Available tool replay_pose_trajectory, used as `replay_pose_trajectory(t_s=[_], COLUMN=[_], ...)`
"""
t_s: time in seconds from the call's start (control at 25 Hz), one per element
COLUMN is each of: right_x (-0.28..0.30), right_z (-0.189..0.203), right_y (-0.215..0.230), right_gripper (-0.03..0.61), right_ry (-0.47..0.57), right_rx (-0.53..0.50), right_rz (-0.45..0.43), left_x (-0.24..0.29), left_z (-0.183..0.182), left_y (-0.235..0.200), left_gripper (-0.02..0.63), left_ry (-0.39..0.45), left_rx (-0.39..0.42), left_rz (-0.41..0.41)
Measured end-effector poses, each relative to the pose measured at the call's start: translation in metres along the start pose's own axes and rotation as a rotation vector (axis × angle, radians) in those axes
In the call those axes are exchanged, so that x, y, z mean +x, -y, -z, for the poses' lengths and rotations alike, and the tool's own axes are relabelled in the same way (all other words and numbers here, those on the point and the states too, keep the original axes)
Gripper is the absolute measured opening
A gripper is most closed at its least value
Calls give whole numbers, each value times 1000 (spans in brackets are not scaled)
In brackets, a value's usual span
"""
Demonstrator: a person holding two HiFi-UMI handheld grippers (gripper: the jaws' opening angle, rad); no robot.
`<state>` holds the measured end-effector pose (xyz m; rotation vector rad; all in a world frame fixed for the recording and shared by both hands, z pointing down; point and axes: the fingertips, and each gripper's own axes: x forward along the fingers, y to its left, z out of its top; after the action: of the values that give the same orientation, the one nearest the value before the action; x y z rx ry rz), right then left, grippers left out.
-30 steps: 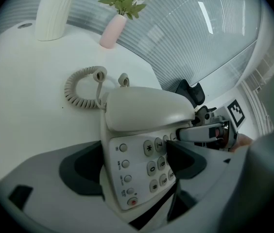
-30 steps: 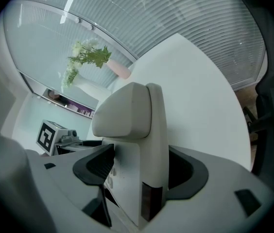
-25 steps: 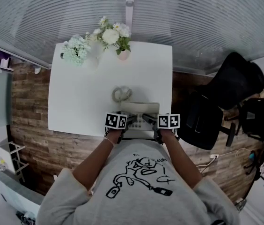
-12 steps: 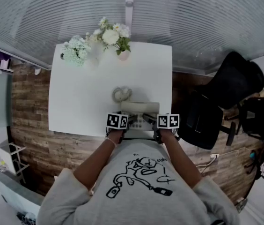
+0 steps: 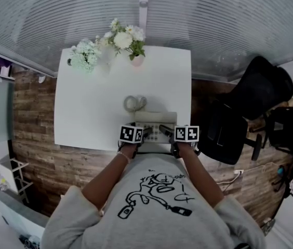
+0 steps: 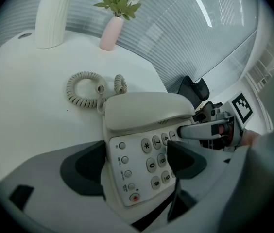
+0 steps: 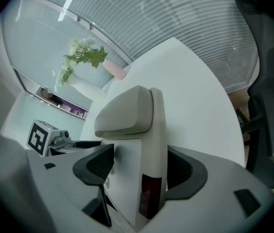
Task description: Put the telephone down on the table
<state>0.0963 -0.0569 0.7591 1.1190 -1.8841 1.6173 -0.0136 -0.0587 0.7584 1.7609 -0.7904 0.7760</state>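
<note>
my left gripper (image 6: 134,165) has its jaws clamped on the keypad end of the telephone (image 6: 144,111), one pad on each side. my right gripper (image 7: 141,170) pinches the other end, jaws tight against the casing. the handset sits in its cradle. the telephone is at the near edge of the white table (image 5: 89,102); i cannot tell whether its base touches the top. its coiled cord (image 6: 85,88) lies just beyond. a pink vase (image 6: 110,34) stands at the far edge.
</note>
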Motion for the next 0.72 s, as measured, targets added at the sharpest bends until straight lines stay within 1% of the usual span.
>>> replay_pose_trajectory(t_s=[0.16,0.4,0.56,0.64,0.72], right_x=[-6,-25,-41,-50,-60], right_z=[-1,-9,-12,-14,-17], right_y=[1,6,7,3,-4], right_gripper=[321,321,318,300,277], right_ry=[6,41,65,82,107], right_rx=[-45,-153,-208,-239,-271], right_rz=[33,108,155,167,178], left_x=[-4,-18,-36,-47,-58], left_z=[0,1,-6,-12,-19], left_y=[0,2,14,22,28], left_gripper=[400,400,386,353,340], left_ry=[6,32,88,127,160], left_rx=[10,17,22,38,62], left_rz=[6,14,49,66,69])
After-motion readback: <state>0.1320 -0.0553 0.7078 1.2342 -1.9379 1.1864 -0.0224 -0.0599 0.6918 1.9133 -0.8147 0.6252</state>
